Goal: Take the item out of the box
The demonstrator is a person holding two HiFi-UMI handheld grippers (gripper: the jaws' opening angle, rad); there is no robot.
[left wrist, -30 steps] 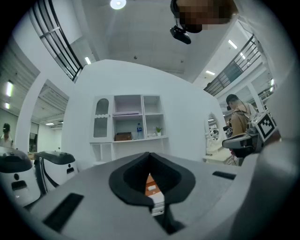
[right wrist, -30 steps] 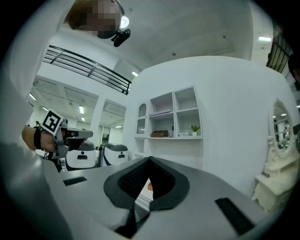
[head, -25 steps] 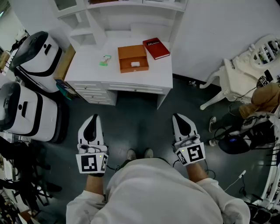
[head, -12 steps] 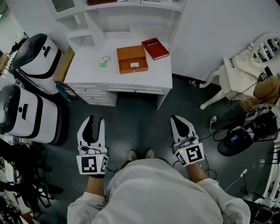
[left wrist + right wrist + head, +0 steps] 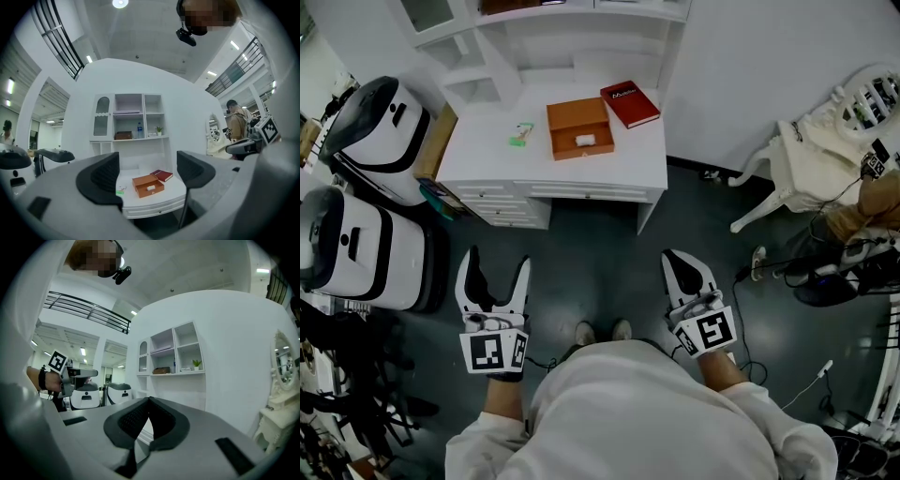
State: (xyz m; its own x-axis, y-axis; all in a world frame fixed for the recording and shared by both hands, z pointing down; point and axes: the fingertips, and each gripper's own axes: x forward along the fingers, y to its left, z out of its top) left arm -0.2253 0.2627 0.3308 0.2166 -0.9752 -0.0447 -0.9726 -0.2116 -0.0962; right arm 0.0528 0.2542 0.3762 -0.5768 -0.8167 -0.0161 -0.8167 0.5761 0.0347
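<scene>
- The desk (image 5: 581, 169), upper middle of the head view, is well apart from both tools. A long reach over its front edge could end in a knock against the shelves behind it.
- The orange box (image 5: 566, 120) lies open and loose on the desk. A one-sided push from a jaw would likely slide it into the red book (image 5: 629, 103) just beside it at upper right.
- The item (image 5: 585, 141), small and white, lies inside the box near its front wall. Jaws closing too high or off-centre could pinch the wall or flick the item out.
- Left gripper (image 5: 497, 261), lower left: its jaws are opening wide with nothing between them.
- Right gripper (image 5: 678, 261), lower right: its jaws are pressed together, empty.
- Counts: two rounded white-and-black machines (image 5: 370, 117) at the left edge, one desk, one white chair (image 5: 806, 164) at right, two grippers, one box, one book, one small green packet (image 5: 521, 134) and one item.
</scene>
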